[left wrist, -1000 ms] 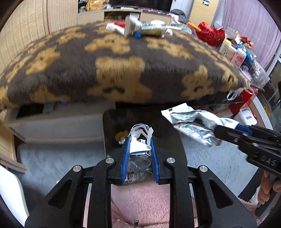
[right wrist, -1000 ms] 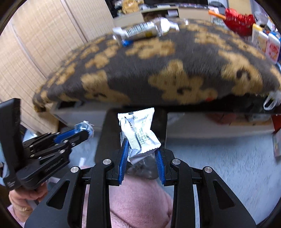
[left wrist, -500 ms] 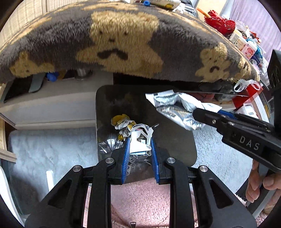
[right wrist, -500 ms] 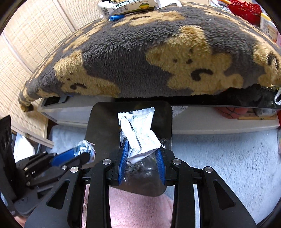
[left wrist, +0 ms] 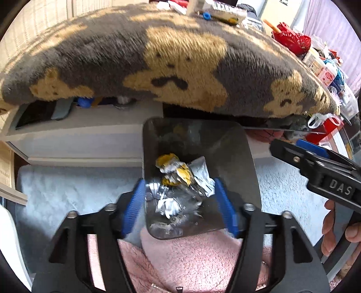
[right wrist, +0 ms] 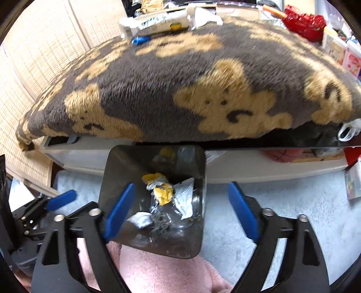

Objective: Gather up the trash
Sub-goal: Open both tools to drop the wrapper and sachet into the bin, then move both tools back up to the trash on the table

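Sitting in the dark bin (left wrist: 243,155): crumpled wrappers (left wrist: 180,180), yellow, white and silver, piled at the bottom. Left tool (left wrist: 180,207) and right tool (right wrist: 180,209) both hang over the bin with jaws opening, nothing between the pads. Bin stands on a pale blue fluffy rug (right wrist: 293,198), against a low white shelf unit (left wrist: 79,135). Grey blanket with tan bears (left wrist: 158,63) drapes over the unit; a long packet (right wrist: 158,22) and a blue cap (right wrist: 140,40) lie on top. Woven blinds (right wrist: 45,56) on the left, a red basket (right wrist: 304,21) far right. Pink fleece (right wrist: 169,270) at bottom edge.
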Action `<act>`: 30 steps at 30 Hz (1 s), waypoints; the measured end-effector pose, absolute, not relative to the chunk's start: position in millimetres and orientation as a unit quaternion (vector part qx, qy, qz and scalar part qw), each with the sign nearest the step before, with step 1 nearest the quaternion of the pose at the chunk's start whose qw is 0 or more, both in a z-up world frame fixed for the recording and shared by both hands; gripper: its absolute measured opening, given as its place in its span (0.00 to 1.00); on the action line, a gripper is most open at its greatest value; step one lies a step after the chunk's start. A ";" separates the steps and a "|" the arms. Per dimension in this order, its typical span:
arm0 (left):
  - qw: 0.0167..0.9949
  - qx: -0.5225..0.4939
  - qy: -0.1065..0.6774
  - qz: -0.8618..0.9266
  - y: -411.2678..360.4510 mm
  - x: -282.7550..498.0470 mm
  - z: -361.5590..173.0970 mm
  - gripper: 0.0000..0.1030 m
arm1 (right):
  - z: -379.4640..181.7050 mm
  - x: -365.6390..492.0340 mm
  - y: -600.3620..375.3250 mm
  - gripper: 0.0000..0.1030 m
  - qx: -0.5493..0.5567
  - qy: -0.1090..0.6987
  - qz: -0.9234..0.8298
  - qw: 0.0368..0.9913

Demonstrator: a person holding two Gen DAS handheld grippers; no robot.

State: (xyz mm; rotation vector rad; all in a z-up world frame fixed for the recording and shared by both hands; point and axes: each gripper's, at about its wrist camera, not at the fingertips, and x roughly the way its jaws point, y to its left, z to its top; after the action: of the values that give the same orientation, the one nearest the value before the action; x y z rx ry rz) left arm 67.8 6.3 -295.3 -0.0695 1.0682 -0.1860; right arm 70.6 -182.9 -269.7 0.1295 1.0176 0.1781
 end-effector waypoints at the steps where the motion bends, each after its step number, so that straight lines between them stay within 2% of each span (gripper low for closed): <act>1: 0.859 -0.033 0.504 -0.086 8.3 67.4 -291.3 0.73 | -265.5 69.9 -185.4 0.92 0.060 0.481 0.080 0.871; 2: 0.863 -0.034 0.497 -0.082 10.8 67.2 -285.5 0.76 | -261.0 69.5 -188.2 0.96 0.058 0.477 0.073 0.874; 6: 0.875 -0.033 0.476 -0.077 18.6 70.4 -264.0 0.91 | -242.8 72.3 -199.4 0.96 0.047 0.464 0.065 0.882; 7: 0.879 -0.030 0.470 -0.075 19.8 71.7 -257.3 0.92 | -236.7 73.4 -202.2 0.96 0.046 0.459 0.064 0.885; 17: 0.900 -0.021 0.428 -0.082 23.1 110.2 -202.4 0.92 | -174.6 116.3 -222.0 0.97 0.060 0.405 0.055 0.911; 25: 0.908 -0.017 0.410 -0.087 19.4 160.4 -182.7 0.92 | -167.0 166.6 -214.7 0.96 0.065 0.393 0.068 0.915; 26: 0.908 -0.017 0.410 -0.085 21.3 167.0 -181.6 0.91 | -168.2 172.3 -209.6 0.90 0.065 0.392 0.077 0.915; 27: 0.908 -0.017 0.409 -0.084 23.2 171.0 -181.2 0.91 | -169.1 178.0 -204.5 0.79 0.067 0.393 0.085 0.913; 28: 0.909 -0.017 0.408 -0.082 26.2 176.7 -180.0 0.91 | -170.4 182.4 -201.0 0.73 0.068 0.395 0.091 0.911; 30: 0.910 -0.013 0.407 -0.076 31.6 185.6 -178.6 0.90 | -174.9 195.5 -188.1 0.55 0.067 0.404 0.106 0.906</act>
State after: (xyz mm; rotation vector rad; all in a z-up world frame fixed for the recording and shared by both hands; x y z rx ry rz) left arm 185.6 31.6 -178.6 -0.0263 0.8383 -0.1576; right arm 195.5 -188.1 -174.9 0.1389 0.8340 0.2197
